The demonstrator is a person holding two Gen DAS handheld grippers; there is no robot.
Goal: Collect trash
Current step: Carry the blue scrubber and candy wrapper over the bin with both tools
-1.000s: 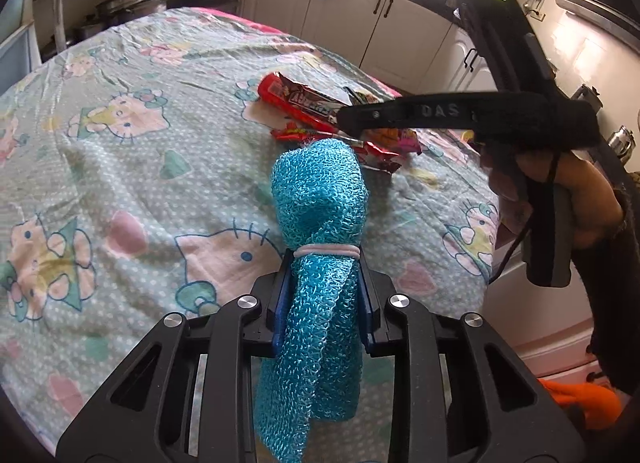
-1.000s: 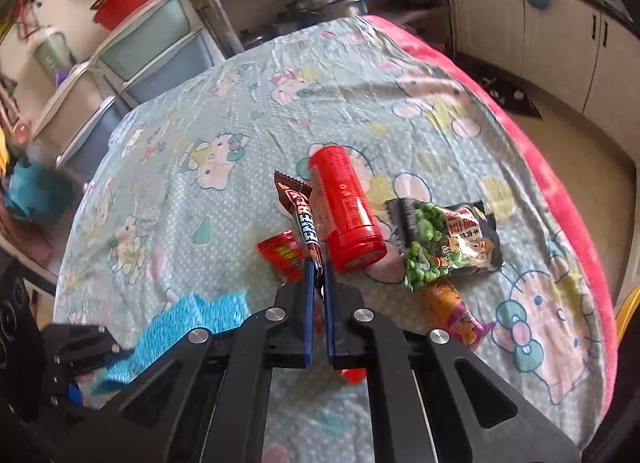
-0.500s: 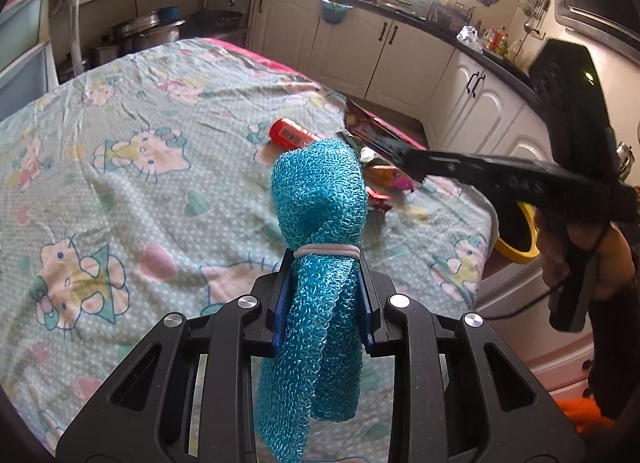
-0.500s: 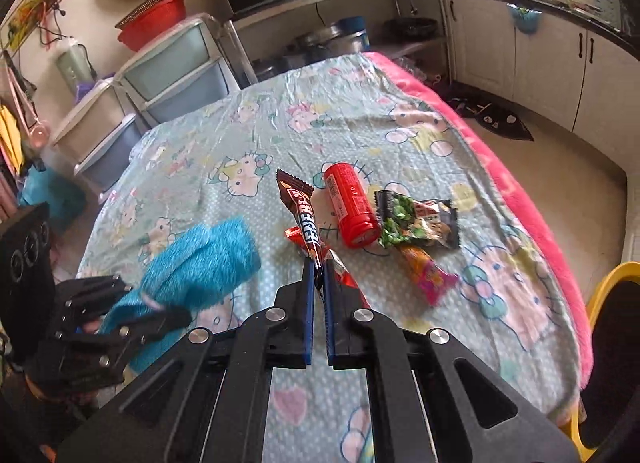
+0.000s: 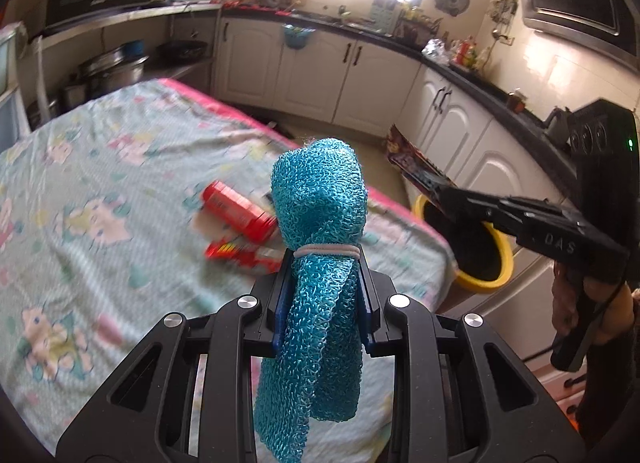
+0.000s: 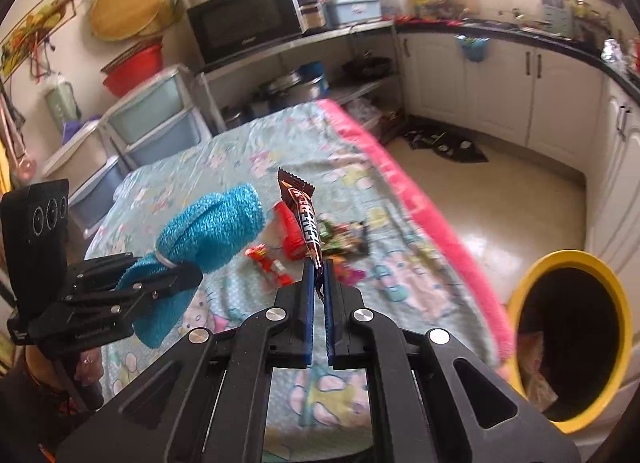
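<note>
right claw (image 6: 317, 271) pinches brown candy wrapper (image 6: 302, 211); left claw (image 5: 325, 263) clamps blue mesh scrubber (image 5: 320, 199).

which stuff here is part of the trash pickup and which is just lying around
Job:
- candy wrapper held in right gripper
- yellow bin
- red can, red wrapper, green snack bag on the table

Lying about:
- microwave
- drawers
- pots
- blue scrubber in left gripper

Rough knitted turquoise cloth (image 5: 320, 199); glossy brown foil wrapper (image 6: 303, 207); shiny red plastic canister (image 5: 236, 209); smooth yellow plastic bin (image 6: 624, 327); matt printed cotton sheet (image 5: 100, 167)
</note>
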